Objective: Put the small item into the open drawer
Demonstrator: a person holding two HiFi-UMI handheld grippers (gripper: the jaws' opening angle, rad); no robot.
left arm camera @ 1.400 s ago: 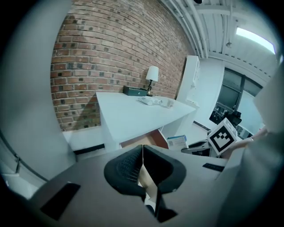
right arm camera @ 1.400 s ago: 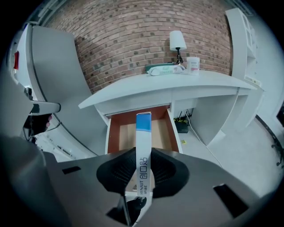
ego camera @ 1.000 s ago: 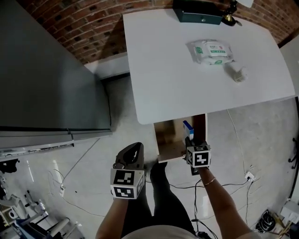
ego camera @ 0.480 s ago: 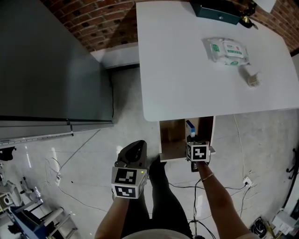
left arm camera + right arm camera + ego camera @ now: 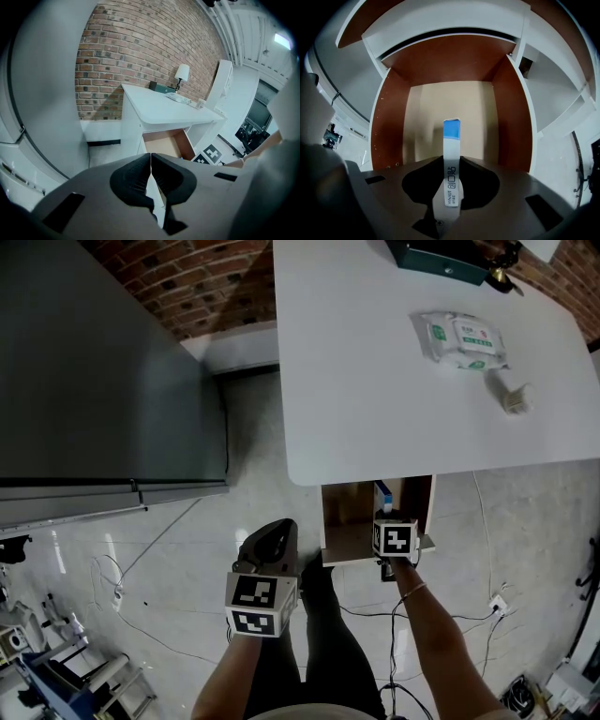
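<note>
My right gripper (image 5: pixel 384 512) (image 5: pixel 451 161) is shut on a small white box with a blue end (image 5: pixel 452 154), held edge-on and pointing into the open drawer (image 5: pixel 450 108). In the head view the small box (image 5: pixel 383 495) shows just above the drawer's wooden floor, under the front edge of the white desk (image 5: pixel 375 381). The drawer (image 5: pixel 349 517) is wood-lined with reddish-brown side walls and looks bare inside. My left gripper (image 5: pixel 270 545) (image 5: pixel 150 164) is shut with nothing in it, held low over the floor to the left of the drawer.
On the desk lie a pack of wipes (image 5: pixel 461 338), a small pale object (image 5: pixel 514 397) and a dark green box (image 5: pixel 441 257) at the back. A grey cabinet (image 5: pixel 94 371) stands at the left. Cables (image 5: pixel 450 606) trail across the floor near my legs.
The head view has shifted, so the desk sits further right and lower. My right gripper has moved slightly forward over the drawer with the box. The left gripper has barely moved.
</note>
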